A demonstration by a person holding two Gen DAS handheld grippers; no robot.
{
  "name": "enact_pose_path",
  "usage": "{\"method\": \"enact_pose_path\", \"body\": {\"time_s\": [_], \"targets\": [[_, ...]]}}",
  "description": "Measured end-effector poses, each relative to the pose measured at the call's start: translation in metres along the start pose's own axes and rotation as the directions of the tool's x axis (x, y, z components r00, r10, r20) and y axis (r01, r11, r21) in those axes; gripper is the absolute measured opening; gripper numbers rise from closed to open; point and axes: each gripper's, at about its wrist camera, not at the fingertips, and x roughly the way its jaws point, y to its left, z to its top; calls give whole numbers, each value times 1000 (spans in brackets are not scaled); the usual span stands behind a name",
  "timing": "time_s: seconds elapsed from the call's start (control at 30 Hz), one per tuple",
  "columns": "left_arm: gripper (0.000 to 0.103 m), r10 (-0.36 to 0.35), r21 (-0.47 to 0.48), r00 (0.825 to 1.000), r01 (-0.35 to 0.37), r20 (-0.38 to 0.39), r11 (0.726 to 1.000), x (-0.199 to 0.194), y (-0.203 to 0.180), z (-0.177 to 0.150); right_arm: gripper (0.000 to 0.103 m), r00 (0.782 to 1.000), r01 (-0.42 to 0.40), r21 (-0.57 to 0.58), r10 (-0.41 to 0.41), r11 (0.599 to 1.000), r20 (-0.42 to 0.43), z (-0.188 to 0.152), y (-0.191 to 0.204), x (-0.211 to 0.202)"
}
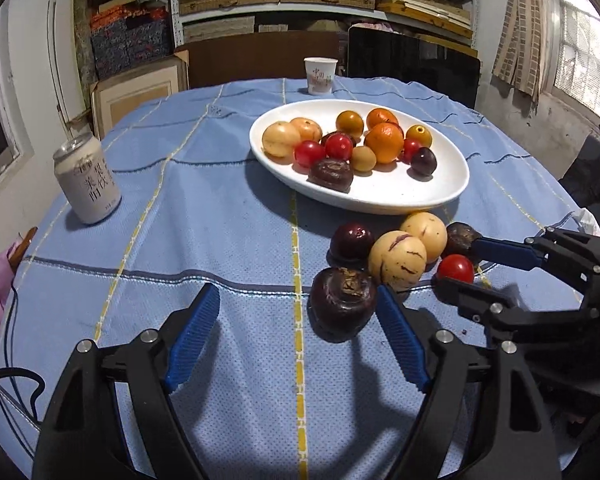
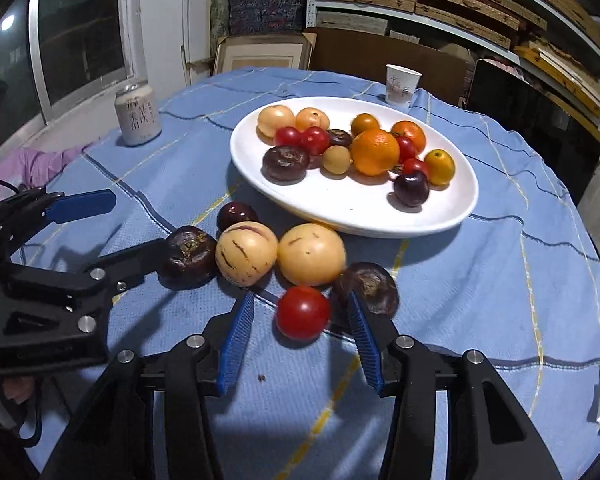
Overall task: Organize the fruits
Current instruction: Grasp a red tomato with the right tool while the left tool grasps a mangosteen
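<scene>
Both tools spread apart, gripping nothing: right tool (image 2: 300, 320) straddles a red tomato (image 2: 303, 312) on the desk (image 2: 500, 280) short of the white plate (image 2: 452, 216), left tool (image 1: 296, 312) beside a dark fruit (image 1: 342, 304); closing off-centre could squirt the tomato away.

Left tool (image 1: 296, 320): matte black plastic linkage arms, round silver screw heads at the pivots, blue ribbed pads (image 1: 194, 338) lining both fingers. Right tool (image 2: 300, 332): same build, black arms with triangular cut-outs, silver pivot screws, blue ridged pads (image 2: 236, 344). No skin or sleeve clearly visible.
</scene>
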Motion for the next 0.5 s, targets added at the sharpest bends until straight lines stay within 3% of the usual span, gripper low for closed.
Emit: {"method": "enact_pose_path", "body": {"time_s": [0.23, 0.3, 0.43, 0.5], "targets": [[78, -17, -36, 1000, 16, -12, 999, 3, 7, 0, 46, 998, 55, -106, -58, 993, -30, -3, 23, 2], [78, -21, -33, 1000, 21, -11, 999, 3, 6, 0, 46, 997, 45, -98, -50, 994, -50, -3, 21, 2], [78, -30, -40, 1000, 30, -3, 999, 1, 7, 0, 44, 995, -51, -38, 48, 998, -83, 0, 15, -6], [78, -32, -39, 999, 32, -8, 999, 2, 7, 0, 44, 997, -13, -50, 9, 999, -82, -1, 14, -3]]}}
